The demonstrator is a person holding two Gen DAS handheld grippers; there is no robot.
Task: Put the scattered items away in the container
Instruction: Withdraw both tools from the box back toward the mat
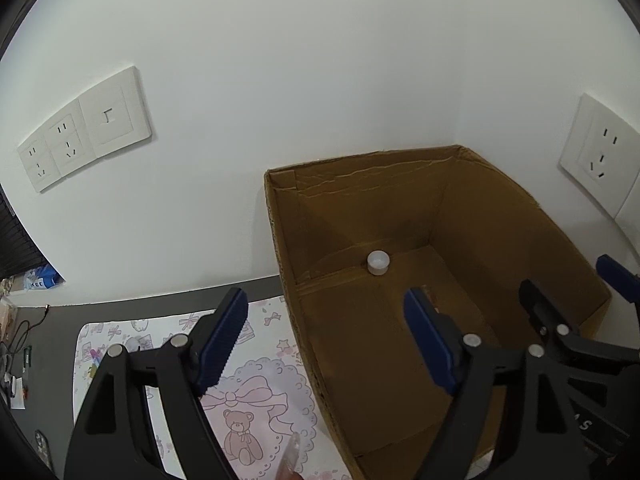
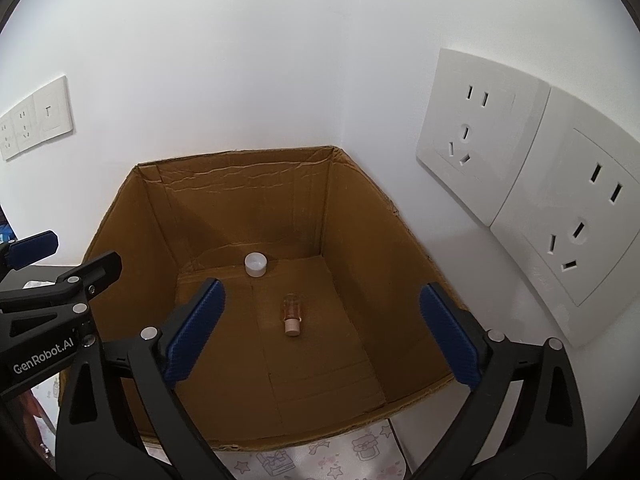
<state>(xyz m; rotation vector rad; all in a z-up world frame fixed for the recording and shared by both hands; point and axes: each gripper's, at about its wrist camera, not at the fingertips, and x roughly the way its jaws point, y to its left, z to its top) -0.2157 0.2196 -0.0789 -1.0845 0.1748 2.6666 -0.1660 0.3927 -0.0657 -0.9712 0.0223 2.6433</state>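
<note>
Both of your grippers hover above an open cardboard box (image 2: 360, 216) that sits in the corner where two white walls meet. Your right gripper (image 2: 320, 330) has its blue-padded jaws spread wide, with nothing between them. Your left gripper (image 1: 324, 340) is spread wide too and holds nothing; it straddles the box's left wall, one finger over the patterned mat (image 1: 256, 384) and one over the box floor.

Two items already lie inside the box. A small white round jar (image 2: 256, 265) stands upright against the far wall, near the middle of that edge. A small clear bottle (image 2: 292, 314) with a tan cap lies on its side near the centre of the box floor. Its long axis runs from the far wall toward the near edge, and the cap points toward you. It lies directly below and between the right jaws.

One item looks to be left outside. A slim clear object (image 1: 290, 456) lies on the mat just beside the box's left wall, at the near edge of the left wrist view. Its long axis tilts slightly rightward as it runs away from you. It lies below and behind your left fingertips, so your left hand is the nearer one.
</note>
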